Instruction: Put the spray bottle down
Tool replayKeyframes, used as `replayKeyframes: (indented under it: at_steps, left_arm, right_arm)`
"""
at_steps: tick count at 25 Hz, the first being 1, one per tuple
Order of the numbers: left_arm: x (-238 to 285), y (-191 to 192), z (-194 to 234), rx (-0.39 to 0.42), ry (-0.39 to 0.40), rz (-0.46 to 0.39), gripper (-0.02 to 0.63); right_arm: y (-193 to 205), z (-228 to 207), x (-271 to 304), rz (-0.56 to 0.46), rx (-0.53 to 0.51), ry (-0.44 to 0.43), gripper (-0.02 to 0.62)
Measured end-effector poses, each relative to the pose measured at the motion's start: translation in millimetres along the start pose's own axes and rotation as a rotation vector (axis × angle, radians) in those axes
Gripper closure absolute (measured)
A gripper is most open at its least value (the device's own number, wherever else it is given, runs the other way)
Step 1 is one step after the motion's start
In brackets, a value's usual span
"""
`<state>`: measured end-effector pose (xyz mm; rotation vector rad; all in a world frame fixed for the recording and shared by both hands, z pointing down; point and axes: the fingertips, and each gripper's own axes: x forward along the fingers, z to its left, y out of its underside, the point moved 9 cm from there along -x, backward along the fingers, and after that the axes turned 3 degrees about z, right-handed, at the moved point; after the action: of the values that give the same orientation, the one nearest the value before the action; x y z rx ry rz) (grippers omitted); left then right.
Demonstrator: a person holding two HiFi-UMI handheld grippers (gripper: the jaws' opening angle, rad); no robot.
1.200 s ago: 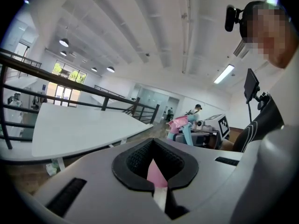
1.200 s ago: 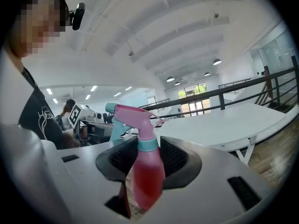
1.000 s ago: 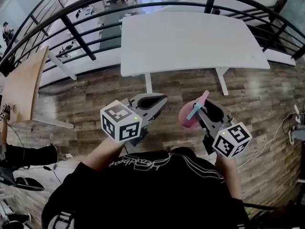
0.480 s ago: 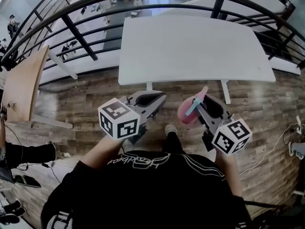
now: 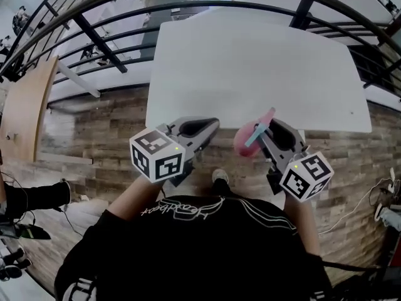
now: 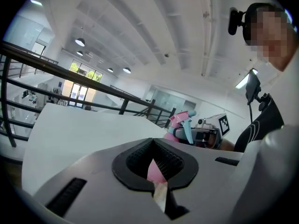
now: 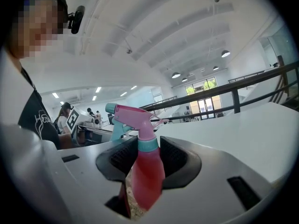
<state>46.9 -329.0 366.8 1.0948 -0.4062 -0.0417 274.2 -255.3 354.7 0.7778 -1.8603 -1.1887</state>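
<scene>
A pink spray bottle (image 5: 248, 140) with a light blue trigger stands upright between the jaws of my right gripper (image 5: 268, 126), which is shut on its neck and body (image 7: 147, 171). The right gripper (image 7: 148, 141) is at the near edge of the white table (image 5: 250, 68). My left gripper (image 5: 212, 125) is beside it to the left, also at the table's near edge. Its jaws meet at their tips (image 6: 152, 141) and nothing shows held in them. The left gripper view shows the bottle (image 6: 180, 124) and the right gripper (image 6: 208, 136) off to its right.
A black railing (image 5: 188, 8) curves behind the table, with a lower floor beyond it. A wooden board (image 5: 25, 105) stands at the left. The floor is wood planks, with a cable (image 5: 351, 205) at the right. My shoe (image 5: 219, 177) shows between the grippers.
The table has drawn nearer. Both grippers have moved forward together, from over the wood floor to the table's near edge. The bottle stays in the right gripper.
</scene>
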Motion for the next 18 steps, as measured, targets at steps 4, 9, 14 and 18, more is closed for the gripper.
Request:
replayKeyframes:
  at_steps: [4,9,14,18]
  left_arm:
    - [19,-7,26,0.013,-0.024,0.012,0.598]
    - [37,-15,51,-0.031,-0.030,0.013,0.598]
    - [39,-12,62,-0.066,-0.040,0.018,0.598]
    - [37,-17,68,-0.058,-0.049,0.005,0.598]
  right_arm:
    - [-6,-27,28,0.026,0.001,-0.022,0.449]
    - [-13,-55,56,0.041,0.017,-0.038,0.449]
    - [-22,-69,72,0.027,-0.009,-0.038,0.449]
    - [-34,-79,86,0.012,-0.067,-0.033,0.449]
